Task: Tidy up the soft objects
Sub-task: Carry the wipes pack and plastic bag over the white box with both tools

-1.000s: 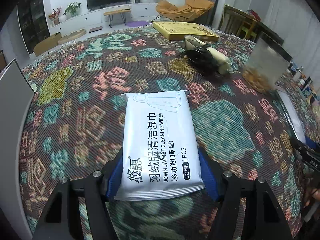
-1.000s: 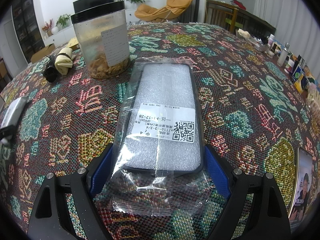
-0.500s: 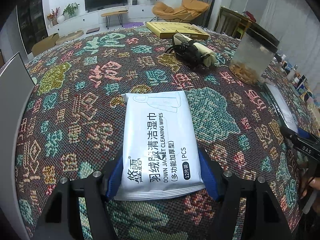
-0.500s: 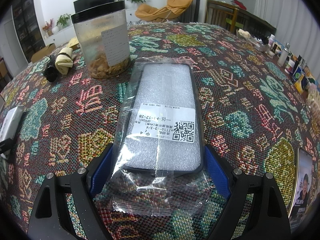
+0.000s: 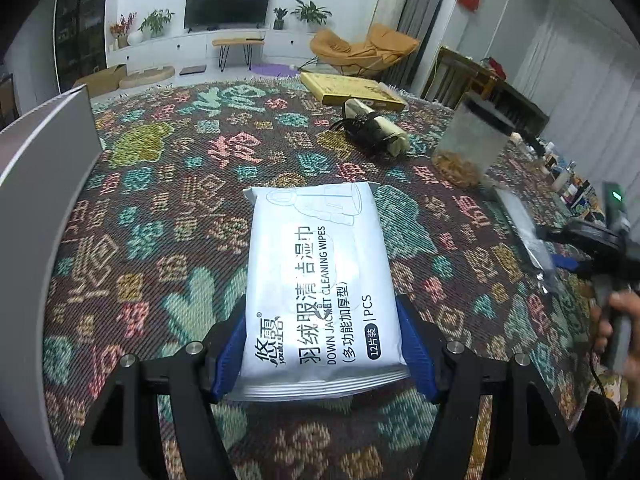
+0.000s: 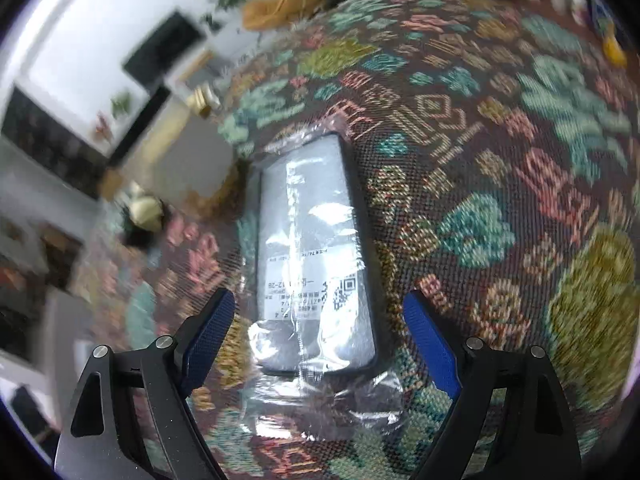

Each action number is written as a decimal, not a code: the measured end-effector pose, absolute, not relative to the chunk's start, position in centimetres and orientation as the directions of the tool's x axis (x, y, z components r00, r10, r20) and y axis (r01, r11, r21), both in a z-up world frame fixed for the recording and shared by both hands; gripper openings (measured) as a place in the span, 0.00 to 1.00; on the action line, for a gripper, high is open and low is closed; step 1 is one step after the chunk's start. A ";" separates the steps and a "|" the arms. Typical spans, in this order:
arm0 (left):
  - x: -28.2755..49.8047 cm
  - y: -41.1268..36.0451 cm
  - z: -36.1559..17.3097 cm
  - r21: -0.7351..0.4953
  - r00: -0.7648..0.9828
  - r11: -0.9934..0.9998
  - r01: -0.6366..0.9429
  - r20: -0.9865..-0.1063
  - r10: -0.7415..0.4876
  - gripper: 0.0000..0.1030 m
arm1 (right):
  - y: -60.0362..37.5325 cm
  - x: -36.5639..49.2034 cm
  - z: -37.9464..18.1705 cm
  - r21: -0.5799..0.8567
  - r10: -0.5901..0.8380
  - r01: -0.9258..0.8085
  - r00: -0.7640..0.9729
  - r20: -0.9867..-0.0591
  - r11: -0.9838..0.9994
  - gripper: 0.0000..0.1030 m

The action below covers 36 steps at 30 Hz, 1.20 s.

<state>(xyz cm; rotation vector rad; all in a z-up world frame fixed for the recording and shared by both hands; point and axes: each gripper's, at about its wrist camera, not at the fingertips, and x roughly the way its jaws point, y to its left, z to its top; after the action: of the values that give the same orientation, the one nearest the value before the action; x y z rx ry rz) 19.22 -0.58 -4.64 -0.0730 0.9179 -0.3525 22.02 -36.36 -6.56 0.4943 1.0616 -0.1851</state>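
Between the left claw's (image 5: 322, 354) blue ribbed pads sits a wipes pack (image 5: 320, 276) of smooth, faintly glossy white plastic film. The table (image 5: 168, 208) beneath wears coarse, matt woven cloth. Ahead of the right claw (image 6: 318, 332), a phone case (image 6: 316, 248) lies in crinkled, shiny clear plastic.

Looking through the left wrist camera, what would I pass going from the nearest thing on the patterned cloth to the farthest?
Wipes pack clamped in the left hand-held gripper → black-and-cream rolled bundle → flat yellow box → orange lounge chair → television on the far wall.
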 end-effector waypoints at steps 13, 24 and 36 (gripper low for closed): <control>12.6 4.2 1.9 -0.269 0.614 0.920 0.287 -0.685 -0.392 0.66 | -34.4 17.9 -4.9 0.273 0.086 0.324 0.490 -0.868 0.906 0.74; 8.3 15.7 8.3 -0.300 0.735 0.941 0.157 -0.600 -0.314 0.66 | -20.1 12.9 3.7 0.699 0.569 0.008 0.574 -0.589 0.715 0.26; 4.4 25.0 9.2 -0.280 0.794 0.960 0.018 -0.580 -0.184 0.66 | -8.6 16.9 1.8 0.399 0.362 0.016 0.386 -0.848 0.917 0.83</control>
<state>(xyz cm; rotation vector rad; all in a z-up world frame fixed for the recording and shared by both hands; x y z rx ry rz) 4.41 24.95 9.23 -0.2679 0.6462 -0.1096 16.89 -8.63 1.77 0.3714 1.1605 0.2267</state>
